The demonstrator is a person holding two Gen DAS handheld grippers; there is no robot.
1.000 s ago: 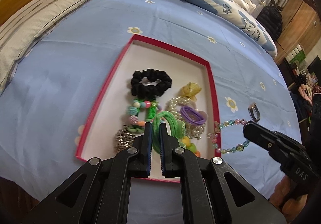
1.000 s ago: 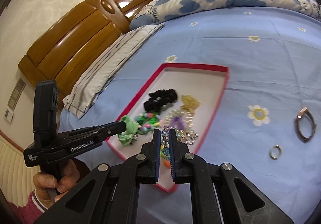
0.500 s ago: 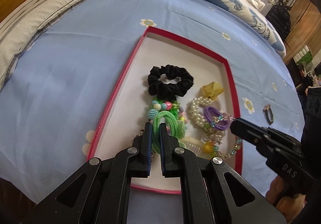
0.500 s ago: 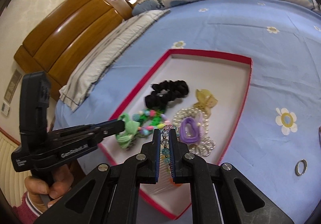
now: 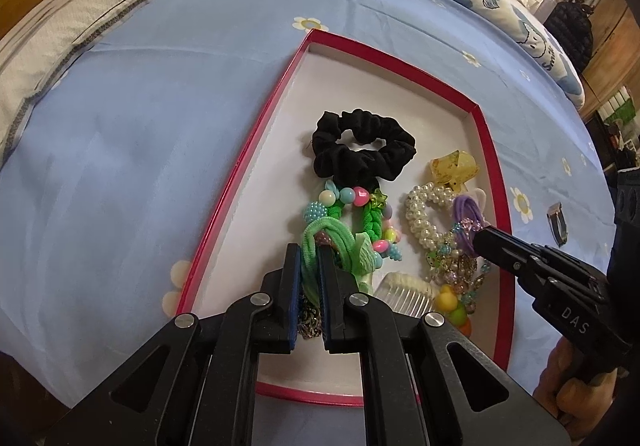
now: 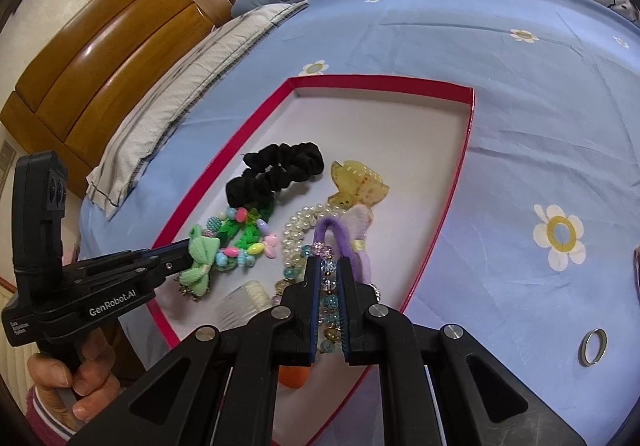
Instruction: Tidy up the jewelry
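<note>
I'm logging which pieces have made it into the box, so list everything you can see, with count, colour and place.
box: 1, red rim, white inside, on bed
scrunchie: 1, black, in box, far end
claw clip: 1, yellow, box's right side
pearl bracelet: 1, white, in box
purple hair tie: 1, on the pearls
beaded green braid: 1, below scrunchie
comb: 1, clear, near end
green hair tie: 1, in left gripper
glass bead bracelet: 1, multicoloured, in right gripper
ring: 1, silver, on sheet
bedsheet: blue, flowered
left gripper: shut
right gripper: shut
</note>
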